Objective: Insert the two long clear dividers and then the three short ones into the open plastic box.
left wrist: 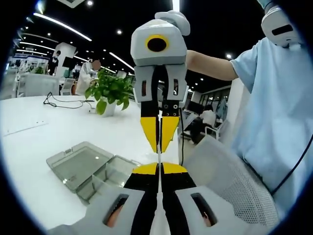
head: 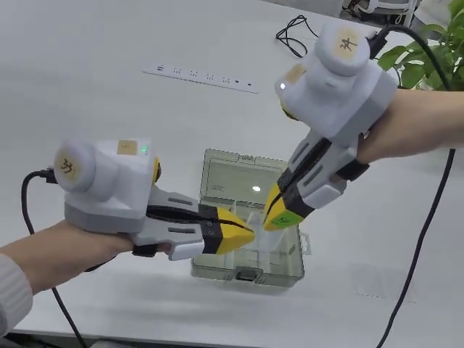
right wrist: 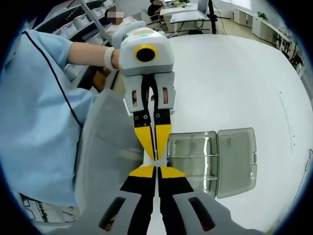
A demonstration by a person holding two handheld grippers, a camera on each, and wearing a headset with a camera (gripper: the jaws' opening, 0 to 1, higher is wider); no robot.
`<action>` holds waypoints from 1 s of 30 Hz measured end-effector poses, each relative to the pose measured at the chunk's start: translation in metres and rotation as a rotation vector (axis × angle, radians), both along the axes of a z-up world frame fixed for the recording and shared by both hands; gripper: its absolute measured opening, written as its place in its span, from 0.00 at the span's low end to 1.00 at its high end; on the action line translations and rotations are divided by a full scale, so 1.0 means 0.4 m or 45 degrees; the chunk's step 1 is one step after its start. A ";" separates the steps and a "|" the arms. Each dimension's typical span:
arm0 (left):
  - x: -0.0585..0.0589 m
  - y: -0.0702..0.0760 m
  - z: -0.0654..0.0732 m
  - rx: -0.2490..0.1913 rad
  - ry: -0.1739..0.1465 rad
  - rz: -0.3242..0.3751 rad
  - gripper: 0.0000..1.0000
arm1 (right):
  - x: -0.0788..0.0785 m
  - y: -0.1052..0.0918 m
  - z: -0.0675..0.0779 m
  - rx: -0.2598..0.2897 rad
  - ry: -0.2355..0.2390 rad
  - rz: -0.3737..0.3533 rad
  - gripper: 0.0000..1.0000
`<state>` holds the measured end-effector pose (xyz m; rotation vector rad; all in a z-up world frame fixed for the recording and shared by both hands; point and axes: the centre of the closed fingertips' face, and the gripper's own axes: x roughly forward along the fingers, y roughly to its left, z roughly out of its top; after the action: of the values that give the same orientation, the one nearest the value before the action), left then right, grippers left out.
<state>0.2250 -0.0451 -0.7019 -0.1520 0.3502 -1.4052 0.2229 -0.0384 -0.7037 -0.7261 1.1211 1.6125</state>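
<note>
The open clear plastic box (head: 284, 270) sits on the white table with its lid (head: 232, 176) laid flat behind it. Above its base my two grippers meet tip to tip. The left gripper (head: 245, 233) comes in level from the left, and the right gripper (head: 272, 216) slants down from the upper right. A thin clear divider (left wrist: 159, 157) runs edge-on between the two pairs of yellow tips, and both grippers look shut on it. In the right gripper view the box base (right wrist: 193, 164) shows thin clear strips across it, below the left gripper (right wrist: 155, 147).
A white power strip (head: 199, 76) lies at the far side of the table, with a black cable (head: 293, 36) and a potted plant (head: 428, 54) at the back right. The near table edge runs just below the box. A white mesh chair (left wrist: 230, 181) stands beside the table.
</note>
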 end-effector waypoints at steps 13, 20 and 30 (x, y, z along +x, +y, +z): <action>0.016 0.025 -0.032 0.075 0.053 0.088 0.08 | 0.020 0.010 -0.017 -0.024 -0.033 0.004 0.02; 0.036 0.052 -0.059 0.138 0.030 0.173 0.32 | 0.032 0.014 -0.033 -0.038 -0.074 0.004 0.02; 0.077 0.106 -0.098 0.262 -0.014 0.306 0.62 | 0.085 0.044 -0.060 -0.038 -0.173 -0.034 0.02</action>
<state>0.2560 -0.0025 -0.7413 -0.0168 0.4499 -1.1252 0.2568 -0.0207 -0.7278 -0.8239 1.0542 1.5039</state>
